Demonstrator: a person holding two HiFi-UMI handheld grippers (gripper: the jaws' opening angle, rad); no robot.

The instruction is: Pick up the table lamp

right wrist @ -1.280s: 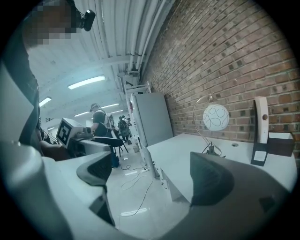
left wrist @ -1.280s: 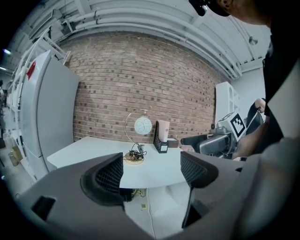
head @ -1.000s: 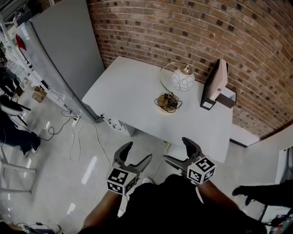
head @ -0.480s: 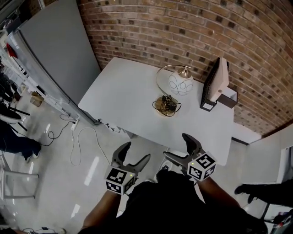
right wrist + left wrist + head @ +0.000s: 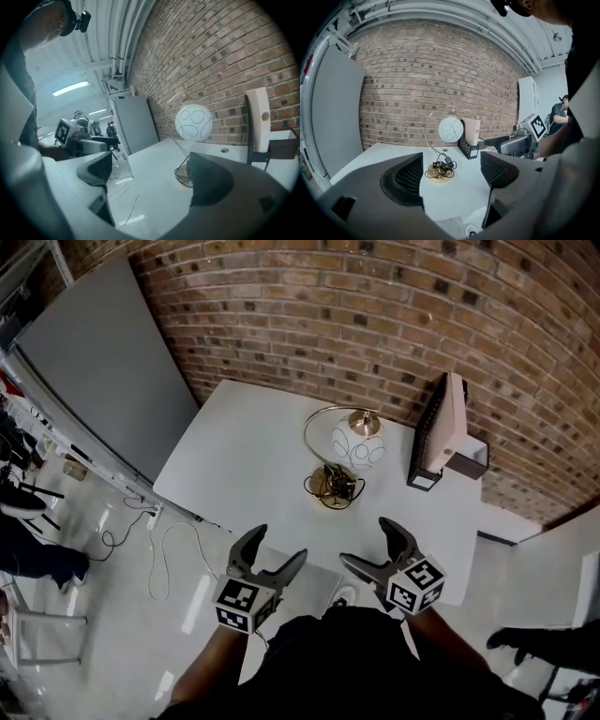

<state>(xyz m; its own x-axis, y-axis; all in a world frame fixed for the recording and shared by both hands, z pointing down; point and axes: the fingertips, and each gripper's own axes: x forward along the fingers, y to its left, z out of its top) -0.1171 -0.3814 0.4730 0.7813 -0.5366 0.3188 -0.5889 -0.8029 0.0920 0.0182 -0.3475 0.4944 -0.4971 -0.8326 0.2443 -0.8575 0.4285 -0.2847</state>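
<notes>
Ahead, table lamp (image 5: 356, 448) on white table (image 5: 234, 442), left gripper (image 5: 278, 545) and right gripper (image 5: 365, 541) both spread apart, empty

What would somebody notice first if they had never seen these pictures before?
Probably the table lamp, with its round white shade hanging from a curved gold stem. It stands on the white table in front of the brick wall. Next come the left hand-held gripper and right hand-held gripper at the bottom, both open, empty and pointing toward the lamp.
</notes>
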